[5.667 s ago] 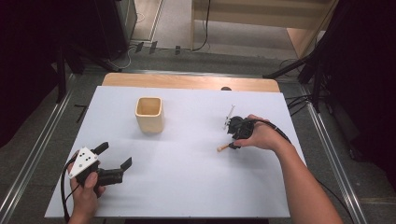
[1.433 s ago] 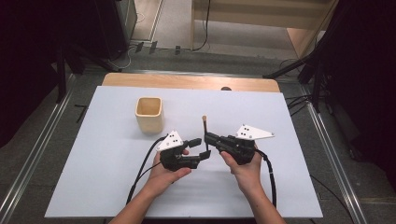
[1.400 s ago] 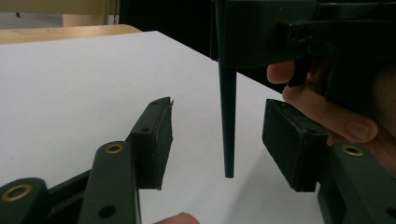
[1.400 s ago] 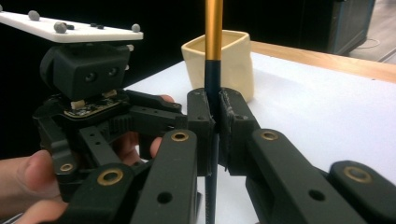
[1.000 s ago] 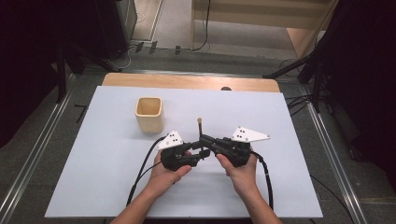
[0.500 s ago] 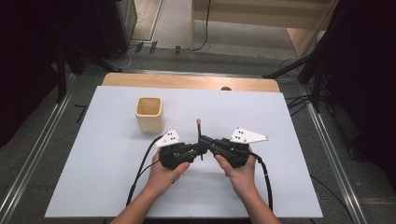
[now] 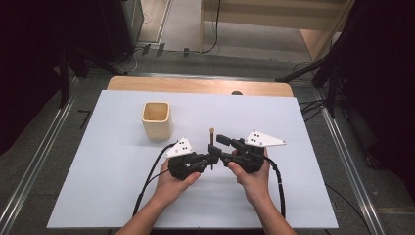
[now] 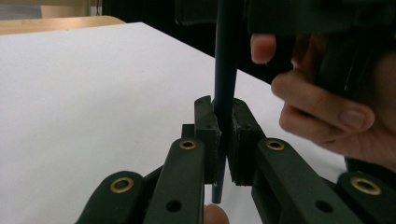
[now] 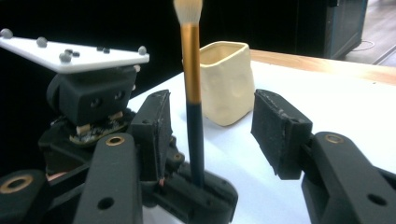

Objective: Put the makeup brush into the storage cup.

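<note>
A slim brush (image 7: pixel 211 141) with a dark handle, gold ferrule and pale bristles stands upright over the white table (image 7: pixel 98 171), bristles up. My left gripper (image 7: pixel 211 159) is shut on the lower handle, and in the left gripper view its pads (image 8: pixel 207 135) press the brush (image 8: pixel 225 70) from both sides. My right gripper (image 7: pixel 220 148) faces it from the right. Its jaws have just been opening and now stand apart on either side of the brush (image 9: pixel 192 93) without touching it. A cream square cup (image 7: pixel 156 119) stands upright behind and to the left.
Both hands meet at the middle of the table, cables trailing back toward the near edge. A wooden strip (image 7: pixel 195 85) borders the far side. Metal rails run along both sides, with dark stands beyond. The cup (image 9: pixel 226 81) is just behind the brush in the right gripper view.
The right gripper brought the brush from the right side to the middle, where the left gripper met it. The left jaws have shut on the handle. The right jaws have spread off it.
</note>
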`<control>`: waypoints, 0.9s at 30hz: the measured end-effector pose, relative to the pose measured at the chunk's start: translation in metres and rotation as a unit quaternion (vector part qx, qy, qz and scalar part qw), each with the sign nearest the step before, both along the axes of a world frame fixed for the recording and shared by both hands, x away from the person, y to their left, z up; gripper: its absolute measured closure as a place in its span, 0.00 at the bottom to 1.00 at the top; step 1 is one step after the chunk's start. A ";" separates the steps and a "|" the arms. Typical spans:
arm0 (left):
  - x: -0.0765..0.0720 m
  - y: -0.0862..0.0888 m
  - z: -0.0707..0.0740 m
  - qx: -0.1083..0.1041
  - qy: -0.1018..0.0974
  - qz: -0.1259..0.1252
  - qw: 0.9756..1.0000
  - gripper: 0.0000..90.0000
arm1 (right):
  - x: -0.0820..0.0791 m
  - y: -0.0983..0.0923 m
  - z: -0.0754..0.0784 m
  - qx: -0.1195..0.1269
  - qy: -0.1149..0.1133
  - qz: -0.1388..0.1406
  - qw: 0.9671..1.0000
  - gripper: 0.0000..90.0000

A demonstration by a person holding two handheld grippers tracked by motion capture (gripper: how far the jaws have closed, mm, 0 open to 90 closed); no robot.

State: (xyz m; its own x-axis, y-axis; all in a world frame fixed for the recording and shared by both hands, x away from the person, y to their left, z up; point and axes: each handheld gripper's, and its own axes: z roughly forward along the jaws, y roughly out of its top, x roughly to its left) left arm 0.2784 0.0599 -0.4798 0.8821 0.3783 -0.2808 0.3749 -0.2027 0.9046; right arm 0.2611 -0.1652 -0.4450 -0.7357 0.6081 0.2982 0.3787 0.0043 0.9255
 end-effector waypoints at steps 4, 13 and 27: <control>-0.002 -0.003 -0.001 0.009 -0.006 -0.003 1.000 0.94 | -0.001 0.000 0.005 -0.008 -0.001 -0.002 1.000 0.59; -0.004 -0.007 -0.002 0.026 -0.017 -0.007 0.999 0.94 | -0.002 0.004 0.008 -0.017 0.007 0.009 1.000 0.84; -0.005 -0.002 0.004 -0.006 -0.017 -0.002 1.000 0.77 | -0.006 0.009 0.007 -0.035 -0.009 0.006 0.999 0.94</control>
